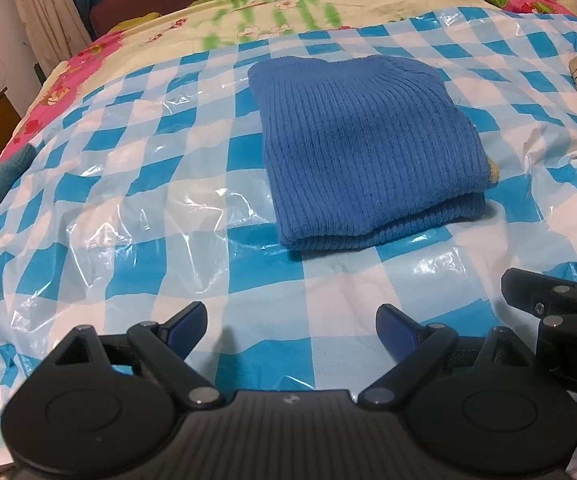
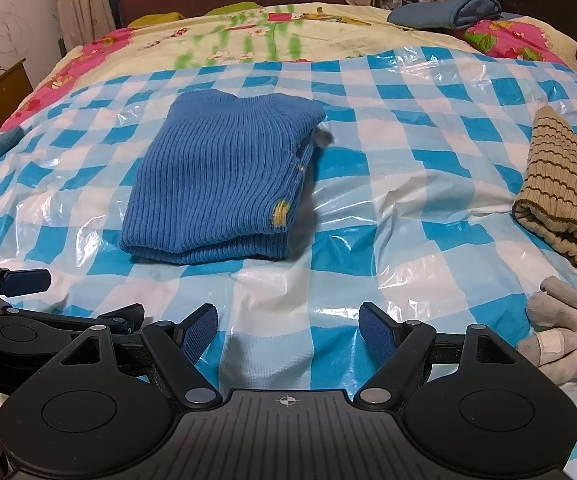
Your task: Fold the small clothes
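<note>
The left tool (image 1: 291, 330) has its two blue fingers spread wide apart, and it holds nothing. The right tool (image 2: 288, 330) is spread wide too, and it holds nothing. Both tools sit low over a shiny plastic sheet (image 1: 136, 184) with blue and white squares, which lies on a bed (image 2: 328, 20). The two tools are side by side, near each other.

A blue sweater (image 1: 368, 152) lies folded flat on the sheet, out in front of both tools and apart from them. A small yellow patch (image 2: 280, 213) shows on the sweater's right edge.

To the right of the sweater, well apart from it, lies a tan striped cloth (image 2: 564, 192), folded. Nearer than the striped cloth, beside the right tool, is something gray and soft (image 2: 568, 336). Far behind the sweater, at the back of the bed, is a folded dark blue cloth (image 2: 444, 10).
</note>
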{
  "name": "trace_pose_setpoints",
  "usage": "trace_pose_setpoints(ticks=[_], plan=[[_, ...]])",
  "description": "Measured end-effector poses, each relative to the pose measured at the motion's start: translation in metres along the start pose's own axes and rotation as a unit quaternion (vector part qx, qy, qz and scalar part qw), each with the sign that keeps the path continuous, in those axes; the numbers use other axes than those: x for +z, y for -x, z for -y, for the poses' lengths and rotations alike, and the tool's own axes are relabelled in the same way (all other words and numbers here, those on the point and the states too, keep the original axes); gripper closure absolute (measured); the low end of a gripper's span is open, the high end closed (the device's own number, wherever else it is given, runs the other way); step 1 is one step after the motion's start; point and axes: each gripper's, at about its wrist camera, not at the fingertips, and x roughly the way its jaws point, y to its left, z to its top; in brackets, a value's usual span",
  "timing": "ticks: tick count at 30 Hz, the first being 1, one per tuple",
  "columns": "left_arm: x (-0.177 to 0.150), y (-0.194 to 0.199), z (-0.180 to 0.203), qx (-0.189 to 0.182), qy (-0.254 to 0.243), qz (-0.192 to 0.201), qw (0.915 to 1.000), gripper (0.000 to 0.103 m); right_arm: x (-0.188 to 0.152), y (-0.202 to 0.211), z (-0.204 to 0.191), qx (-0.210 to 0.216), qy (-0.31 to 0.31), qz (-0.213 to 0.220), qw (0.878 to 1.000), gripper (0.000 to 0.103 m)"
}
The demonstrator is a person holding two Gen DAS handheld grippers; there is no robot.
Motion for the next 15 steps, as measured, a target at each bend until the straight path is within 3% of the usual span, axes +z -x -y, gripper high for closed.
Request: trace_pose_setpoints(ticks=[15], plan=[[0.0001, -0.001, 0.0018, 0.002, -0.002, -0.002, 1.0, 0.007, -0.002, -0.0013, 0.0011, -0.002, -0.003, -0.002, 1.0, 0.024]])
